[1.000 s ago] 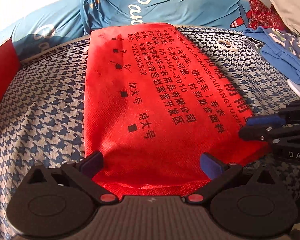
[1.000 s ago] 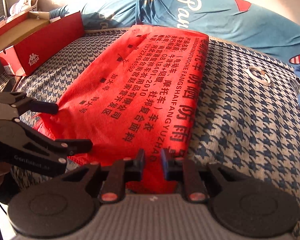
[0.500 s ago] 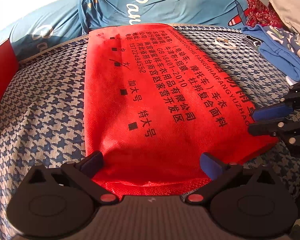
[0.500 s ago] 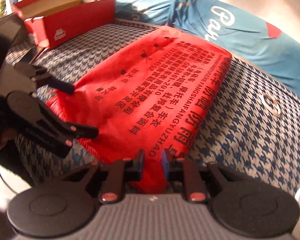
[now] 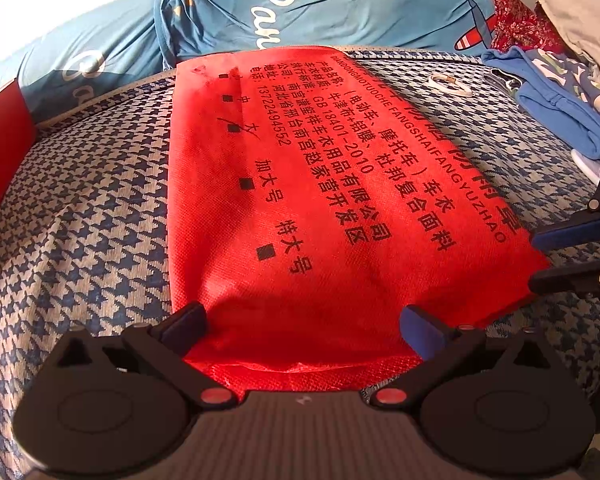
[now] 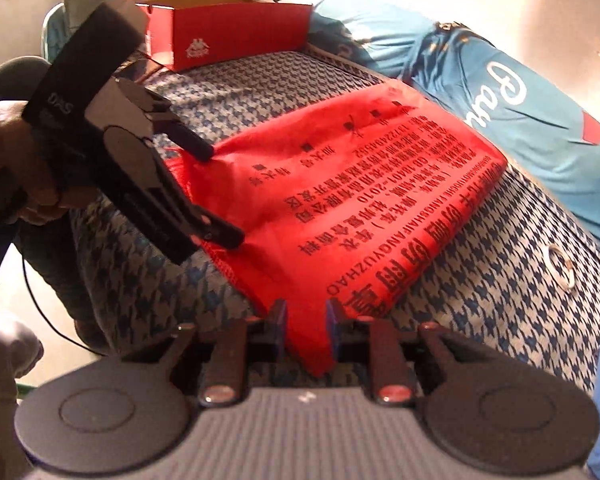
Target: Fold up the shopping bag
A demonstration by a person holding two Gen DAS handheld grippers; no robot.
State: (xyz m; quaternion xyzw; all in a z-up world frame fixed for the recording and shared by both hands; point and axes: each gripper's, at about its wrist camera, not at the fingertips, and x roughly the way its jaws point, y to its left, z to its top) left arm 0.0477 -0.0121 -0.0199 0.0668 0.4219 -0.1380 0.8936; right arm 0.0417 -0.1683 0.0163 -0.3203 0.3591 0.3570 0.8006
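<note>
Red bag [image 5: 300, 200] flat, lengthwise on bed [image 5: 80, 220]. Left gripper [image 5: 300, 320] fingers wide apart, straddling near edge, gripping nothing. Right gripper [image 6: 306, 314] fingers pinching near corner. Likely mid-fold; next: left closes on edge, both lift evenly.

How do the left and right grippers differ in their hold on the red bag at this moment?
The left gripper is spread wide, fingers straddling the red bag's near edge; the right gripper is nearly closed, pinching a corner. The left sits at the near left part of the edge, the right at its right corner. Both work the same near edge.
</note>
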